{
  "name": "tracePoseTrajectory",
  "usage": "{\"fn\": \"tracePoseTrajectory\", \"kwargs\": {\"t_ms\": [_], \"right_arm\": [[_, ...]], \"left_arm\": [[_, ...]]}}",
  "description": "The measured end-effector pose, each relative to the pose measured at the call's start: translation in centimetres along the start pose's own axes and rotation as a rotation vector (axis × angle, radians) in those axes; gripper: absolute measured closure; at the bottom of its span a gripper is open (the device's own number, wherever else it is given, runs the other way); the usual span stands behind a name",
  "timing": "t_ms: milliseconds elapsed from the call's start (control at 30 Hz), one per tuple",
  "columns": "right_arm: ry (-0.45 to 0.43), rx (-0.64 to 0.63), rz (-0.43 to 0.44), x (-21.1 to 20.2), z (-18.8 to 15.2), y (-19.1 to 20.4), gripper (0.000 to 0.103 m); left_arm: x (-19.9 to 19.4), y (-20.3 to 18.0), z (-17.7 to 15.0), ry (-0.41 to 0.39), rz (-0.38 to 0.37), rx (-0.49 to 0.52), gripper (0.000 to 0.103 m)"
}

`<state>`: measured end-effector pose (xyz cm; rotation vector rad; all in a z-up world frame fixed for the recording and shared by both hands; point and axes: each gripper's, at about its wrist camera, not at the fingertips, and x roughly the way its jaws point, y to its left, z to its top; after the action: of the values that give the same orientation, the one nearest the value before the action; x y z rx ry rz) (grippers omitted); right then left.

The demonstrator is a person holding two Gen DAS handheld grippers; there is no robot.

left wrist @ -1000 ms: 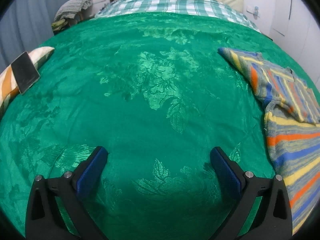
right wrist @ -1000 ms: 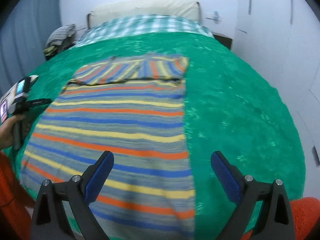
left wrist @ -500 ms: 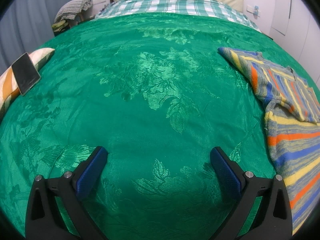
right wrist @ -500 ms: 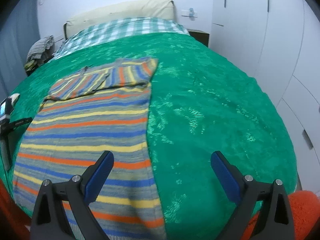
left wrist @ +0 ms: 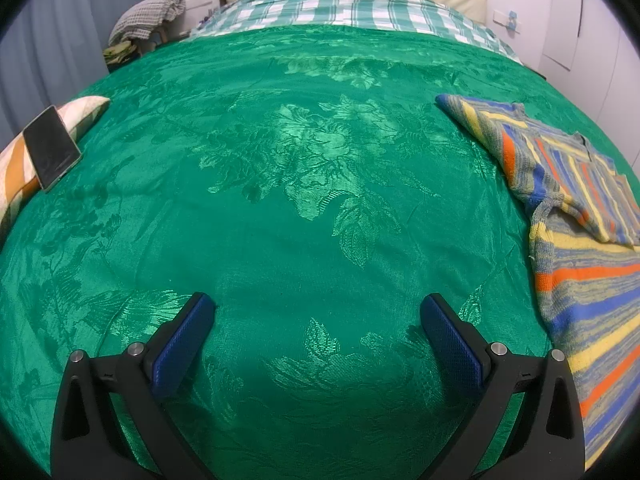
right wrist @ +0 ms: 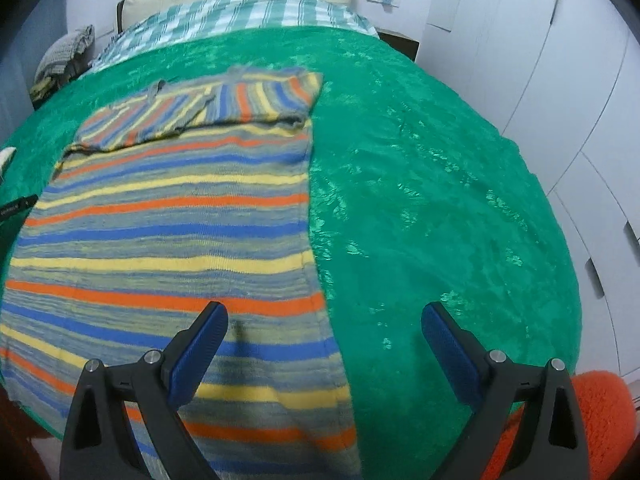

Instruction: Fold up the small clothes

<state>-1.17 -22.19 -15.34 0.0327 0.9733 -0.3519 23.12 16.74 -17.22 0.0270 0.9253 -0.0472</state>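
A striped sweater [right wrist: 172, 216] is spread flat on the green bedspread [right wrist: 432, 200], its sleeves folded across the top so their stripes run crosswise to those of the body. The right gripper [right wrist: 324, 344] is held above the sweater's lower right edge, jaws spread wide and nothing between them; the left pad [right wrist: 198, 350] is seen over the fabric, the right pad over bare bedspread. The left gripper [left wrist: 316, 336] is held over bare bedspread [left wrist: 280, 200], jaws likewise spread and empty, with the sweater [left wrist: 580, 240] well to its right. A phone [left wrist: 51, 148] is propped on a striped cushion [left wrist: 80, 110] at the far left. A checked sheet [left wrist: 348, 8] is seen at the head of the bed.
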Motion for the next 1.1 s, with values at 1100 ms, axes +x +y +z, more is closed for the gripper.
{"fn": "tracePoseTrajectory", "kwargs": {"t_ms": [1100], "right_arm": [[-0.260,0.179,0.154,-4.7,-0.6,-5.4,0.006]], "left_arm": [[0.1,0.0,0.0,0.000,0.000,0.001,0.000]]}}
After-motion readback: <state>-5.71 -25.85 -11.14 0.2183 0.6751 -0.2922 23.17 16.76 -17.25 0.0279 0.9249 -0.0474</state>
